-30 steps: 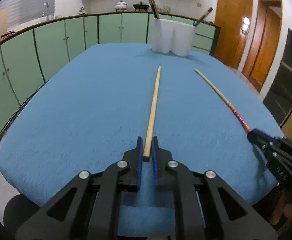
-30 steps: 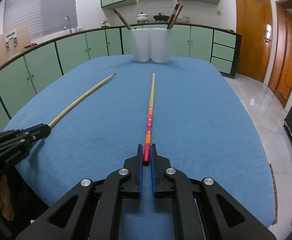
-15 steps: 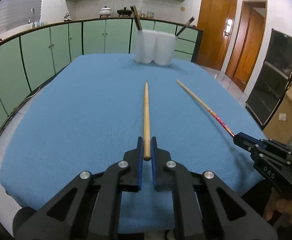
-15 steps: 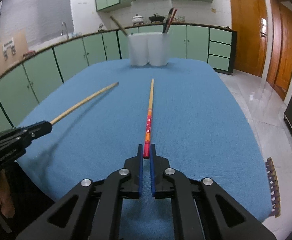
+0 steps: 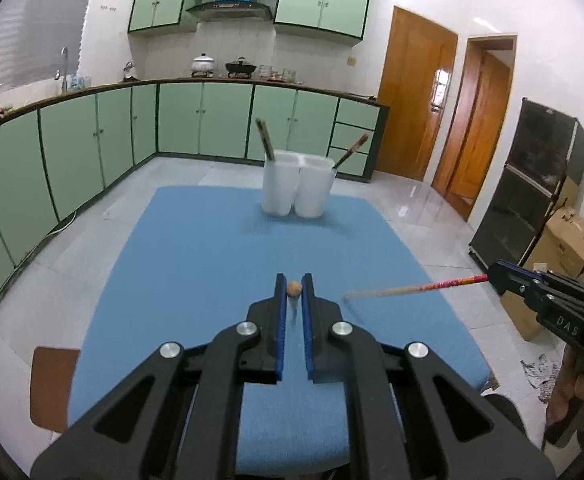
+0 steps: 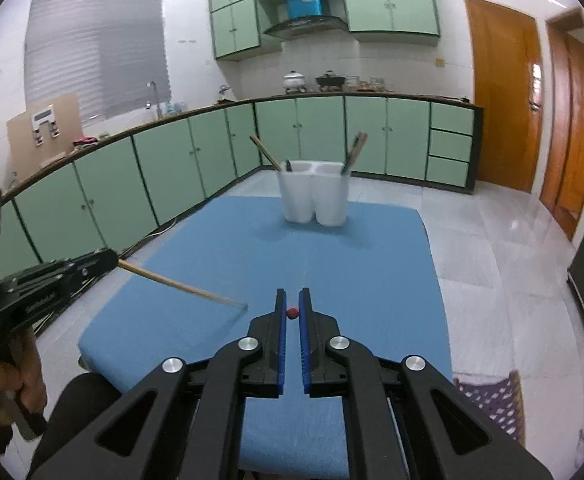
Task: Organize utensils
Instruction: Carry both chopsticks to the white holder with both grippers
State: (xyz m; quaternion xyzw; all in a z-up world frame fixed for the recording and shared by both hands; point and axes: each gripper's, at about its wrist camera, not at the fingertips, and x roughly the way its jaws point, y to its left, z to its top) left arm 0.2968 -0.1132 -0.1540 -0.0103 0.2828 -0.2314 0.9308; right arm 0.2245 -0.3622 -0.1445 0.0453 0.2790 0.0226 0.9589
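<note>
Plain chopstick: clamped by its butt end in left gripper, seen end-on in left wrist view, shaft pointing forward and down, lifted clear above the blue worktop. Red-handled chopstick: clamped likewise at its red end in right gripper, also in the air over the near part of the worktop. In each other's views the two sticks pointed inward, tips apart, not touching; tips motion-blurred. White twin holder stood at the far end of the worktop, well apart from both grippers; its two cups touching, each with dark utensils leaning out, left cup and right cup. Judgement: pick-up step done for both sticks; carry-to-holder step in hand. Next move would call for bringing each stick over a cup mouth, turning it near upright tip-down, and lowering before opening the gripper. Which cup suits which stick: cannot tell. Risk: long sticks held at one end could swing, or clip the leaning utensils or the rim.
</note>
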